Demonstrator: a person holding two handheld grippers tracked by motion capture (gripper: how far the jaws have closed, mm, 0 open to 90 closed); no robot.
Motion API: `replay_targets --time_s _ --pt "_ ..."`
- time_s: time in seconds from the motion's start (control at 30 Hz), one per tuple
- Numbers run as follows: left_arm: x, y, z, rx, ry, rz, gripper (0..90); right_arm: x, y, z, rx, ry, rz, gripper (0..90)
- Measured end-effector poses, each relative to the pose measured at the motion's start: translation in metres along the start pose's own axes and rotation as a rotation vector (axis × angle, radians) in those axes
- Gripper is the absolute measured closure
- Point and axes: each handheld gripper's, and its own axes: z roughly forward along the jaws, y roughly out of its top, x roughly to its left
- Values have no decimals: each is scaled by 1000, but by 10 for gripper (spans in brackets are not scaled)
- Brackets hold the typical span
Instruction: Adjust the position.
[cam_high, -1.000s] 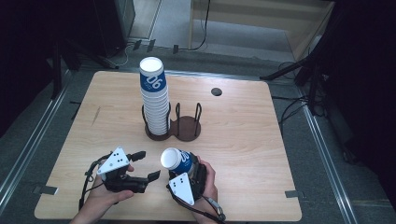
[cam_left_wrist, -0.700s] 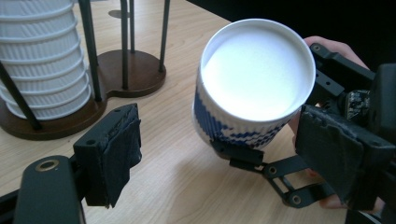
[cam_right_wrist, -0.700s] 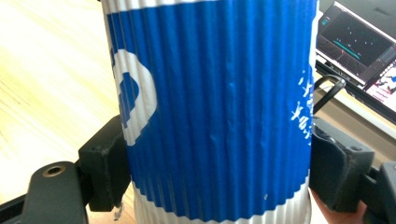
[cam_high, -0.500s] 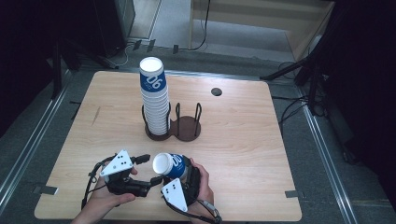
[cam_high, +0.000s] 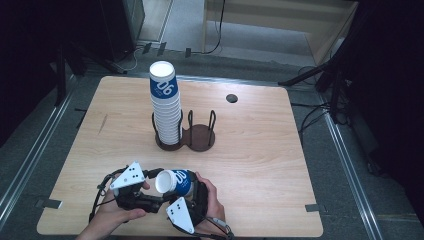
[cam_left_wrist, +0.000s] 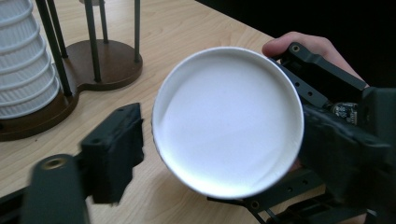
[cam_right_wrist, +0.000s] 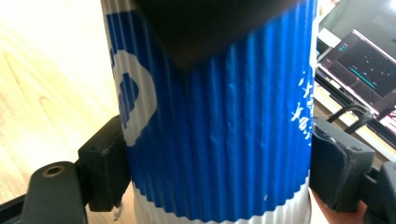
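Note:
A blue-and-white ribbed paper cup (cam_high: 176, 181) lies sideways above the table's front edge, with my right gripper (cam_high: 192, 187) shut around its blue sleeve (cam_right_wrist: 210, 130). Its white round end (cam_left_wrist: 229, 121) faces my left gripper (cam_high: 154, 189). That gripper is open, with one jaw on each side of that end. I cannot tell whether those jaws touch the cup. A tall stack of matching cups (cam_high: 165, 107) stands in the left ring of a dark two-ring holder (cam_high: 200, 137) at mid-table. In the right gripper view the jaws of my right gripper (cam_right_wrist: 217, 172) press both sides of the cup.
The wooden table (cam_high: 260, 150) has a small dark hole (cam_high: 231, 98) near its back edge. The holder's right ring is empty. Cables and dark stands lie on the floor around the table. A lit screen (cam_right_wrist: 359, 65) shows past the cup in the right gripper view.
The right gripper has tipped the cup from upright onto its side and swung its white end left. The left gripper has come up to that end.

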Motion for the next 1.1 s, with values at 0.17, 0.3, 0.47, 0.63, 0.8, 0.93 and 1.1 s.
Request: replay_targets --time_s 0.17,0.3,0.47,0.63,0.8,0.93,1.1 --pt "1 -1 1 33 -24 3 253 2 1 -2 -24 36 3 187" --pt "2 -1 0 32 -29 3 265 3 1 -1 -22 24 -11 178" --pt "5 0 -4 20 -15 -6 284 0 5 -6 -21 48 38 129" --pt "11 1 -10 -21 2 -39 289 -6 8 -8 -37 55 80 87" --pt "17 0 -15 -59 56 -40 287 -10 11 -10 -49 54 127 59" --pt "20 0 -19 -99 117 -40 286 -14 11 -10 -45 45 157 57" --pt "24 -2 -22 -136 182 -32 287 -15 11 -12 -49 48 179 39"
